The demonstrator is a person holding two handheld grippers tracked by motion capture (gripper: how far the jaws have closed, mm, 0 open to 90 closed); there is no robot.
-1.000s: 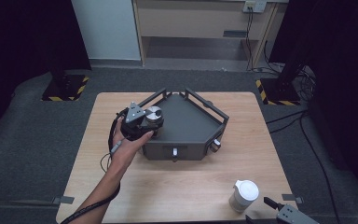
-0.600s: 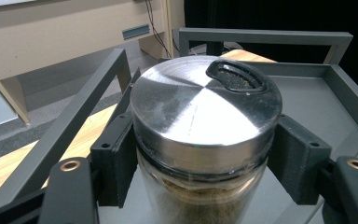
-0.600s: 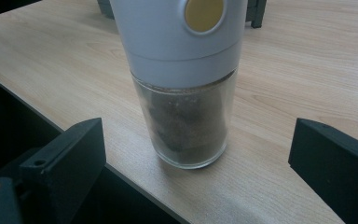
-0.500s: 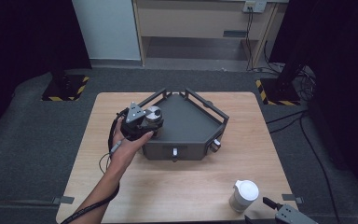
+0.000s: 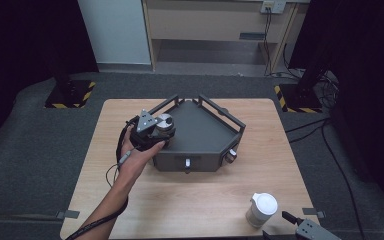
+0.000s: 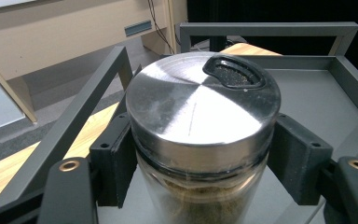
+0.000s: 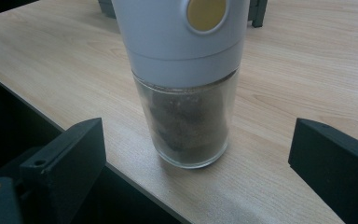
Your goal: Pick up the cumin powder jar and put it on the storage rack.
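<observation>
At the centre left of the high view, a person's hand (image 5: 139,152) holds the left gripper (image 5: 156,131) at the left edge of a dark grey tray (image 5: 205,131), which sits in the middle of a pale wooden table (image 5: 180,200); the gripper's jaws are clamped on a glass jar (image 5: 166,124) with a brushed metal lid, standing inside the tray's left corner. In the left gripper view the jar (image 6: 200,140) fills the middle of the frame, a black pad (image 6: 116,158) pressed against each side just under the lid, brownish powder visible through the glass, and a dark oval opening at the upper right of the lid. At the lower right of the high view, a second jar with a white cap (image 5: 261,210) stands on the bare table, well apart from the tray, with the right gripper (image 5: 300,227) just beside it at the bottom edge of the frame. In the right gripper view this white-capped jar (image 7: 186,93) stands upright at centre frame between the two black jaws, which are spread wide and touch nothing
</observation>
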